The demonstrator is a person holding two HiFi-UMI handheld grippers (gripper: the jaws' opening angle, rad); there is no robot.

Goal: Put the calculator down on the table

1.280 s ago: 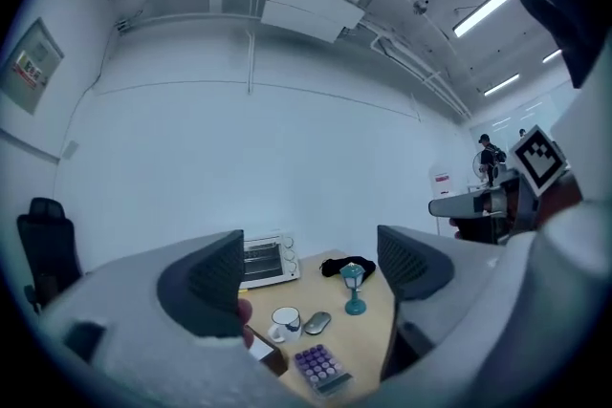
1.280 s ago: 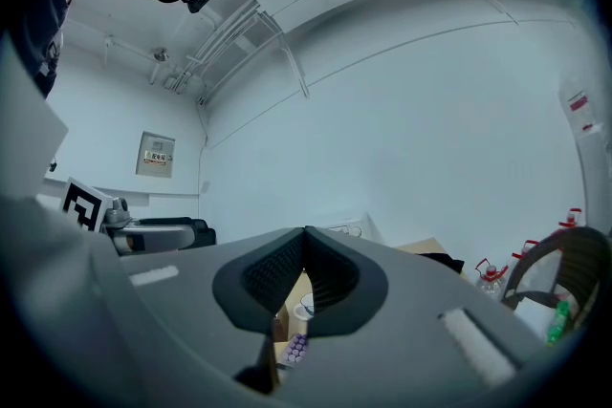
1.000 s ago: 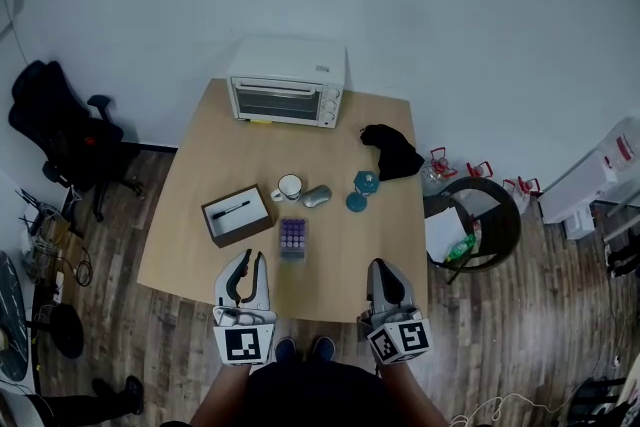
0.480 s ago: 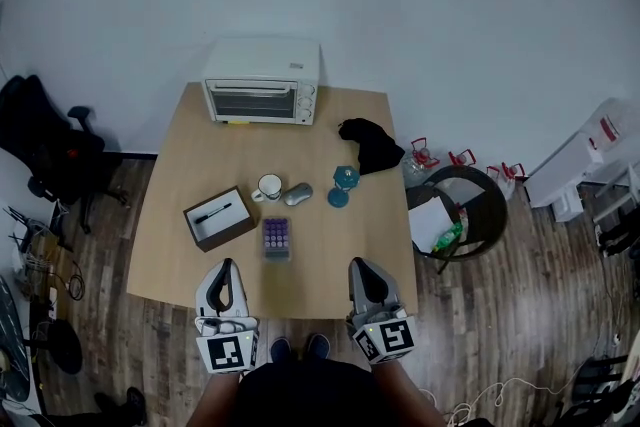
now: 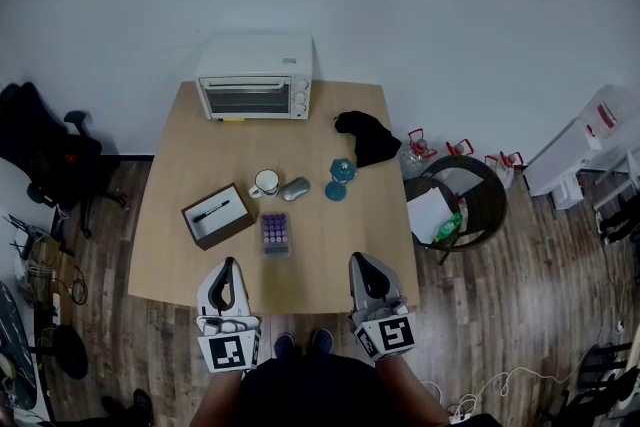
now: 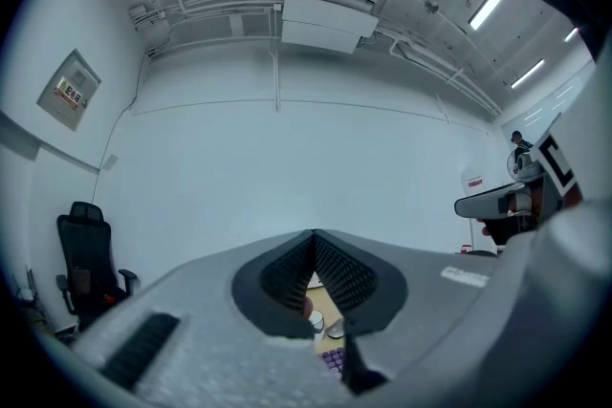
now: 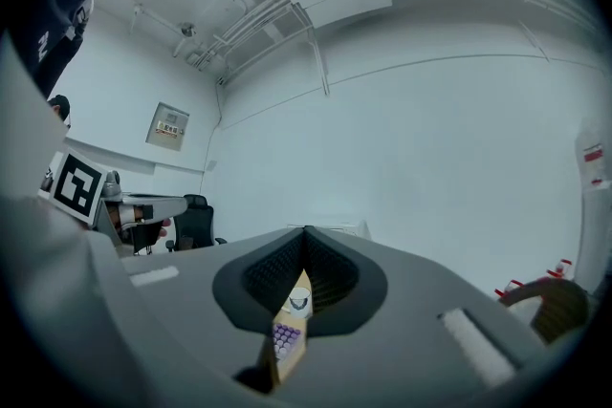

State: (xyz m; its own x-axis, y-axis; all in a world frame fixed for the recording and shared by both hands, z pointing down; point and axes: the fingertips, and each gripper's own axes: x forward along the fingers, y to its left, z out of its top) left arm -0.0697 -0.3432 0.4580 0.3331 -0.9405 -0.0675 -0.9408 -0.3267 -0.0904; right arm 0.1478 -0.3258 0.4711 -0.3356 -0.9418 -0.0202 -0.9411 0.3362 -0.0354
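Left gripper (image 5: 228, 267) and right gripper (image 5: 364, 263), which we hold at the near edge of the table (image 5: 340, 245), both have jaws pressed together, empty; calculator (image 5: 275, 233) lies flat ahead.

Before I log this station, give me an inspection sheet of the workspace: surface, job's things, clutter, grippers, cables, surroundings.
Surface: light wooden table, level.
Job's things: purple-keyed calculator lying flat on it, apart from both grippers.
Clutter: white toaster oven, black cloth, white mug, grey computer mouse, small teal object, brown tray holding black pen.
Grippers: left gripper and right gripper shut, empty, over near edge.
Cables: white cable loose on wooden floor, lower right.
Surroundings: black office chair, dark round tub beside table.
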